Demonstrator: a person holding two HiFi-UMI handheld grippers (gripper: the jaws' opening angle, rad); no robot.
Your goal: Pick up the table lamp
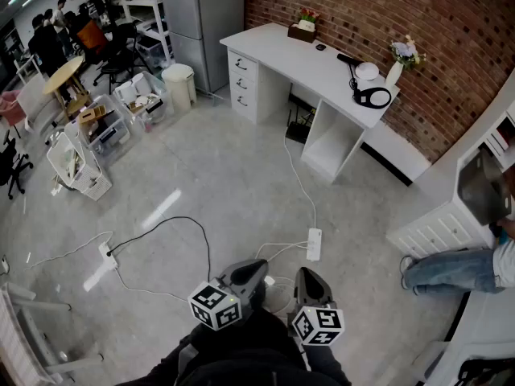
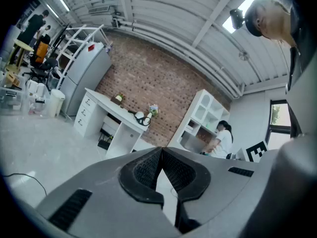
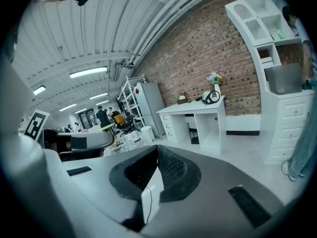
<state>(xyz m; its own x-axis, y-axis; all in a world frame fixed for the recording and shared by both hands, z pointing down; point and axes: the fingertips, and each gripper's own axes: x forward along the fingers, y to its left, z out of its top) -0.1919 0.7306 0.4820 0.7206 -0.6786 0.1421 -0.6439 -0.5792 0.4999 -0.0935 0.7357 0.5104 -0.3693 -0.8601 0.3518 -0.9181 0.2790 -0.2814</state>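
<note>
**Brick wall, white desk, two closed grippers well away from the lamp**

Grey polished floor (image 1: 241, 183) fills most of our head view. A red brick wall (image 1: 362, 14) stands behind it, and a long white desk (image 1: 282, 51) is set against that wall. On the desk top we find the table lamp (image 1: 367, 72) near the right end. It has a white round head, with a black ring lying just in front of it toward the front edge. A vase (image 1: 394, 72) of flowers stands at the back right corner, just beside the lamp. A planter box (image 1: 302, 30) sits at the back edge toward the left end.

We hold the left gripper (image 1: 256, 268) and the right gripper (image 1: 309, 275) side by side at the bottom of the head view. Both are low over the floor and well apart from the desk. In the left gripper view the jaws meet pad against pad at the tips, with nothing between them. The right gripper view shows the same: jaws together and empty. Each of those views shows the desk and the lamp small in the distance.

A white power strip (image 1: 314, 244) lies on the floor just ahead of our grippers, and its white cable runs off toward the desk. At the right edge a person (image 1: 451, 270) in jeans is beside a white shelf unit (image 1: 438, 215).
</note>
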